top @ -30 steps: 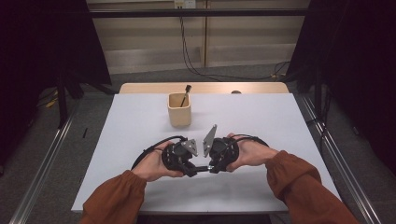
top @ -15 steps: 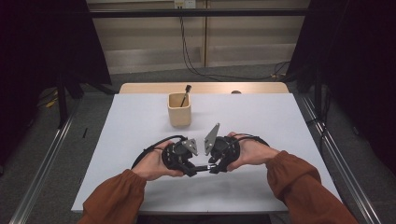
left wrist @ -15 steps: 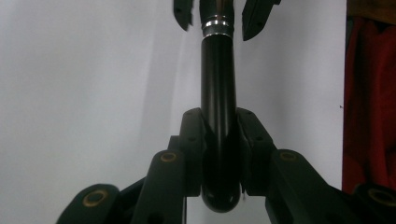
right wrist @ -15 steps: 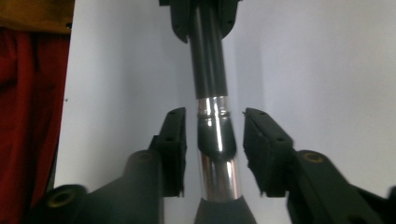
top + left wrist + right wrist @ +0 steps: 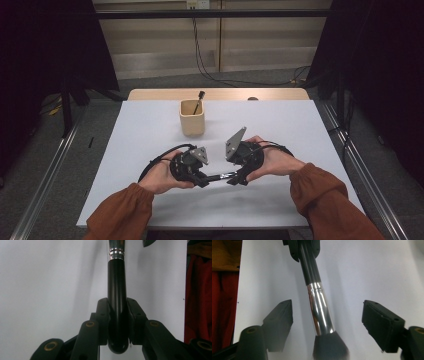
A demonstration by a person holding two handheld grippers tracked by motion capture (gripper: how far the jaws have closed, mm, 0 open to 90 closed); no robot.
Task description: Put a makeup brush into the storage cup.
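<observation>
Up close, left claw [image 5: 117, 315] clenched on brush handle [image 5: 116, 287]; right claw [image 5: 327, 322], just released, around ferrule [image 5: 319, 310].

Two brushes [image 5: 219, 176]; one cup [image 5: 192, 117]

We see a brush [image 5: 319, 312] with a glossy black handle, a shiny silver ferrule and dark grey bristles. Our grippers' fingers [image 5: 102, 315] are matte black with brass-coloured rivets. The counter [image 5: 140, 135] is plain white, the cup [image 5: 192, 117] pale beige, our sleeves [image 5: 125, 215] rust orange.
</observation>
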